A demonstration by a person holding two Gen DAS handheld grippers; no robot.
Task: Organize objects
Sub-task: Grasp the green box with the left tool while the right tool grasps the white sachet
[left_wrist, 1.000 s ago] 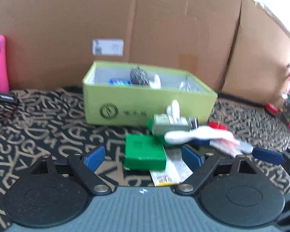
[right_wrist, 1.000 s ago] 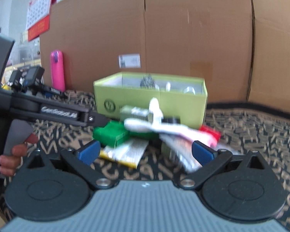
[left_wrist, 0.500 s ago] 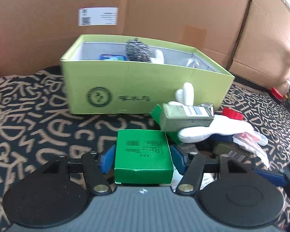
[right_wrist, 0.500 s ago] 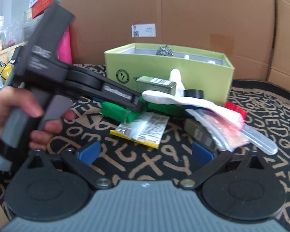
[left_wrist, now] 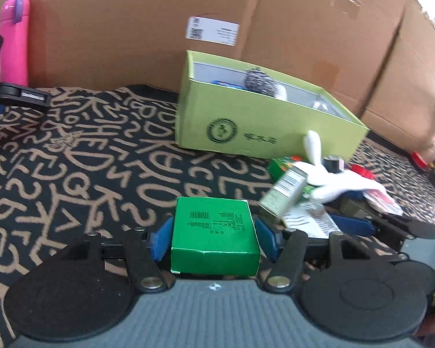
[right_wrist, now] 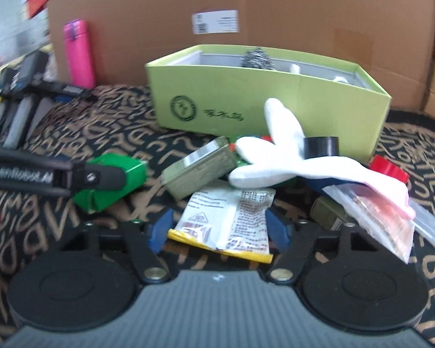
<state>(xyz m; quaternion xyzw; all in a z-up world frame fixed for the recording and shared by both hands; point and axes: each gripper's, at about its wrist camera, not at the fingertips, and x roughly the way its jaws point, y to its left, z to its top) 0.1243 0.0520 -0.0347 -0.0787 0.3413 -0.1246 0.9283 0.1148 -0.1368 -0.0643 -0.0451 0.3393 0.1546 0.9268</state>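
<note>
A: While the lime box [left_wrist: 264,127] stands at the back of the patterned surface [left_wrist: 81,156], where's the green carton [left_wrist: 214,233]?

B: Clamped between the left tongs [left_wrist: 213,239].

A: And the right tongs [right_wrist: 217,229]?

B: Apart, either side of the sachet [right_wrist: 229,220].

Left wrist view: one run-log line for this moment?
left gripper: shut on green box | right gripper: open around sachet | lime box: open, part-filled
</note>
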